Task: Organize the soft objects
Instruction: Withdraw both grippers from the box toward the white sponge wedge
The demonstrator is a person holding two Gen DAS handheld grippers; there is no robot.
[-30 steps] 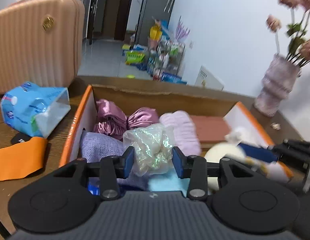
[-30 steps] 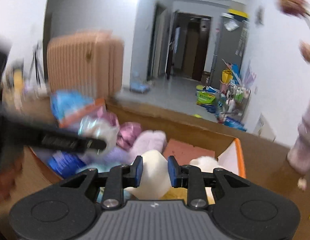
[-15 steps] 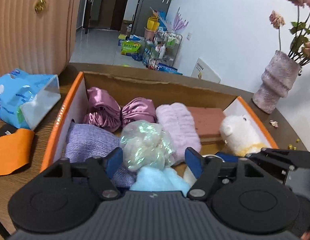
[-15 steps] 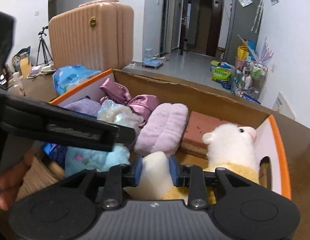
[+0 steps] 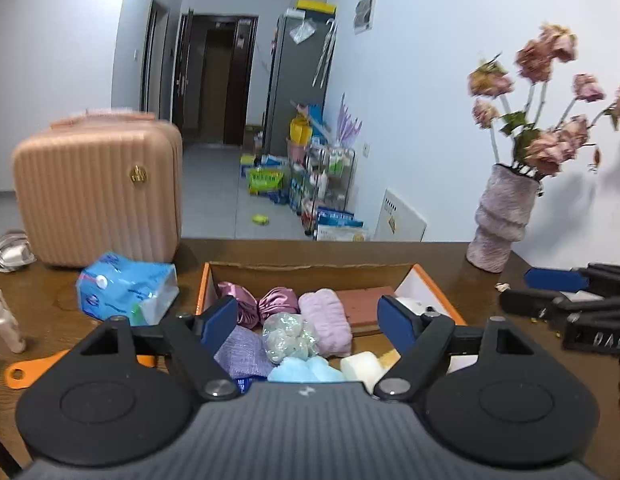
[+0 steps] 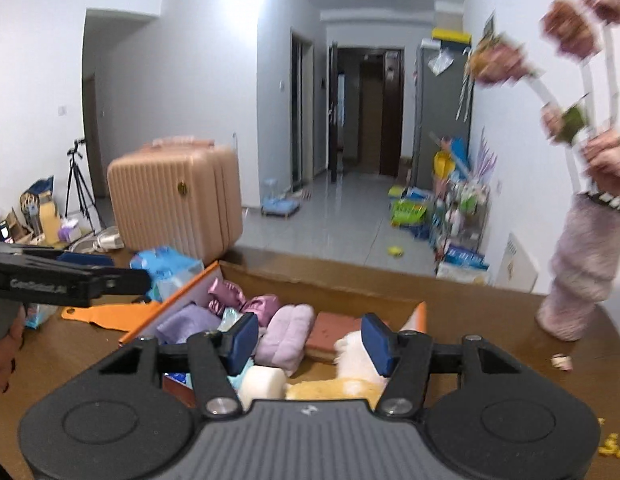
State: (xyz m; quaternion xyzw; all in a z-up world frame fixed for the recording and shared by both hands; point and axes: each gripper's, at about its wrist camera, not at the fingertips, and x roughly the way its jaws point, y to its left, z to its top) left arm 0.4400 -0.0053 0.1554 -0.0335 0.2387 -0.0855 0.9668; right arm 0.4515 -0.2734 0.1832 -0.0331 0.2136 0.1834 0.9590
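An orange-rimmed cardboard box [image 5: 205, 280] [image 6: 177, 294] on the brown table holds soft things: satin scrunchies [image 5: 277, 304], a lilac towel roll [image 5: 326, 320] [image 6: 285, 334], an iridescent bag [image 5: 289, 338], a lavender cloth [image 5: 241, 354], blue fluff [image 5: 305, 370], a white foam block [image 6: 263, 382] and a white-and-yellow plush [image 6: 354, 354]. My left gripper [image 5: 307, 322] [image 6: 121, 270] hangs above the box's near side. Its jaws are opening and nothing is between them. My right gripper [image 6: 310, 340] [image 5: 530, 290] hovers over the plush end, jaws opening and apart from the toys.
A pink ribbed suitcase [image 5: 97, 192] and a blue tissue pack [image 5: 125, 292] stand left of the box. An orange flap [image 6: 105, 314] lies by them. A fuzzy vase with dried flowers [image 5: 502, 216] stands at the back right. A hand [image 6: 1, 344] shows at the left edge.
The left gripper let go of the iridescent bag, and the right gripper let go of the white foam. Both jaws widened, and both grippers rose and pulled back from the box.
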